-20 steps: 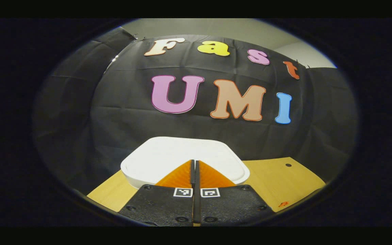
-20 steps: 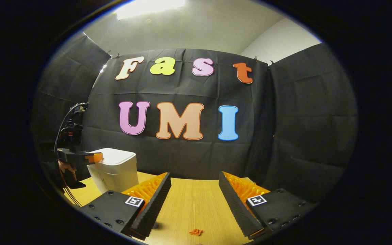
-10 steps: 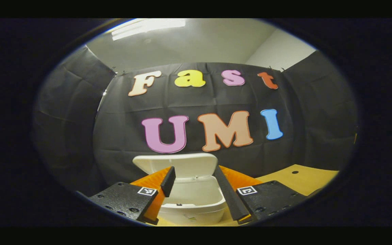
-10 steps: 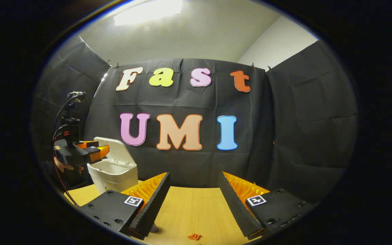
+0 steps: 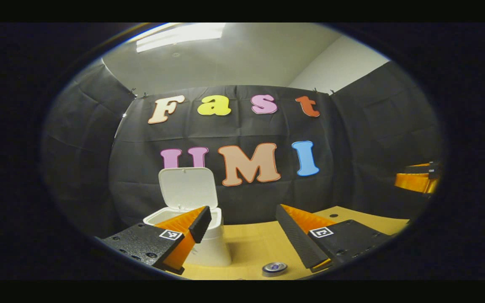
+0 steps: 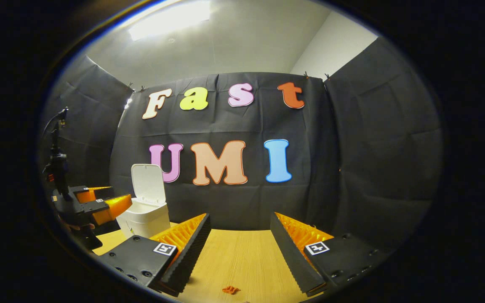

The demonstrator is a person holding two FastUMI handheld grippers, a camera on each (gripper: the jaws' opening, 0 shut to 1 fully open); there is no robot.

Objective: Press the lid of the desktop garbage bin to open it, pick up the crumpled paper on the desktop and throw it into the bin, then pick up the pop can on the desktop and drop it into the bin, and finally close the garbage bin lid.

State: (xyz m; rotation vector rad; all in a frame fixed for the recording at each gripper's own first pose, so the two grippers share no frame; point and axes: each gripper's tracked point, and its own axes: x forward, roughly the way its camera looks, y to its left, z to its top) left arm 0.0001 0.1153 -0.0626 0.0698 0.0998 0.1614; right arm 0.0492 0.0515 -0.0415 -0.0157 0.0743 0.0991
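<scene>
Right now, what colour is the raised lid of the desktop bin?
White, like the bin's plastic body; the lid shows best in the left gripper view.

One white plastic desktop bin (image 5: 209, 248) with its hinged lid up – and one silver-topped pop can (image 5: 274, 268). One small orange scrap (image 6: 230, 289) lies on the wooden bench (image 6: 242, 256). Two grippers.

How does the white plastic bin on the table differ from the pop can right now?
The white plastic desktop bin is tall and boxy; the metal pop can looks much smaller and round-topped. The bin stands open, its lid raised upright; the pop can shows only its closed top at the left gripper view's lower edge. Both rest on the wooden table.
</scene>
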